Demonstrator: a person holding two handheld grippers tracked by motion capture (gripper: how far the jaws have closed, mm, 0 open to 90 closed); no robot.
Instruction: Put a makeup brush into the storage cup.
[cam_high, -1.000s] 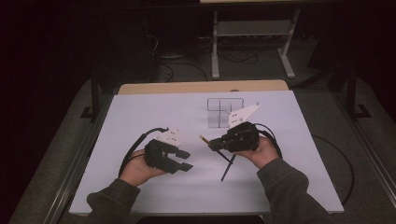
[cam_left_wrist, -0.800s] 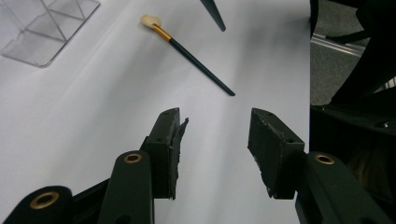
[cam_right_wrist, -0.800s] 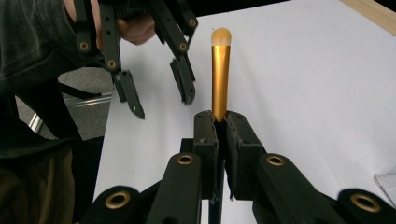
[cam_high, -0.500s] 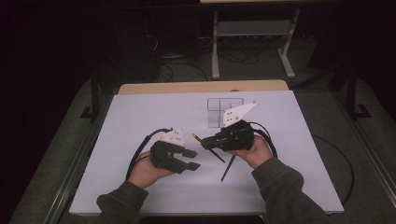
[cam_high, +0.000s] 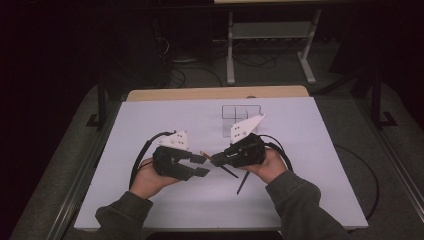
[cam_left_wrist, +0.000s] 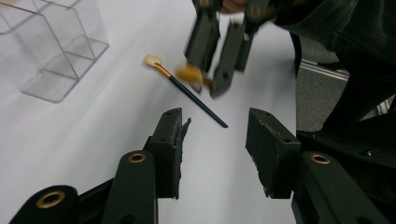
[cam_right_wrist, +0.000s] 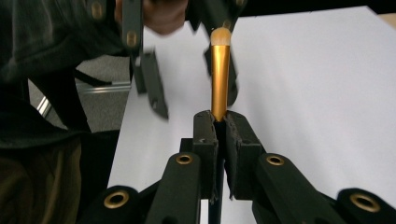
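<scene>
My right gripper (cam_high: 214, 160) (cam_right_wrist: 220, 123) is shut on a brush with a gold ferrule (cam_right_wrist: 219, 79) (cam_high: 204, 153). The brush points left at my left gripper (cam_high: 202, 165) (cam_left_wrist: 217, 140). The left gripper's jaws stand apart and have just been closing a little, with nothing between them. The brush tip hangs just in front of those jaws, apart from them. In the left gripper view the held brush (cam_left_wrist: 189, 73) is blurred. A second brush (cam_left_wrist: 187, 91) (cam_high: 228, 170), dark-handled with pale bristles, lies flat on the white table (cam_high: 165, 120) below both grippers.
A clear plastic organiser (cam_high: 240, 114) (cam_left_wrist: 51, 51) with several compartments stands behind the right gripper. A thin dark stick (cam_high: 243, 182) shows on the table by the right hand. The table's front edge runs close under both sleeves.
The right gripper with its brush has edged left toward the left gripper. The left hand has barely shifted.
</scene>
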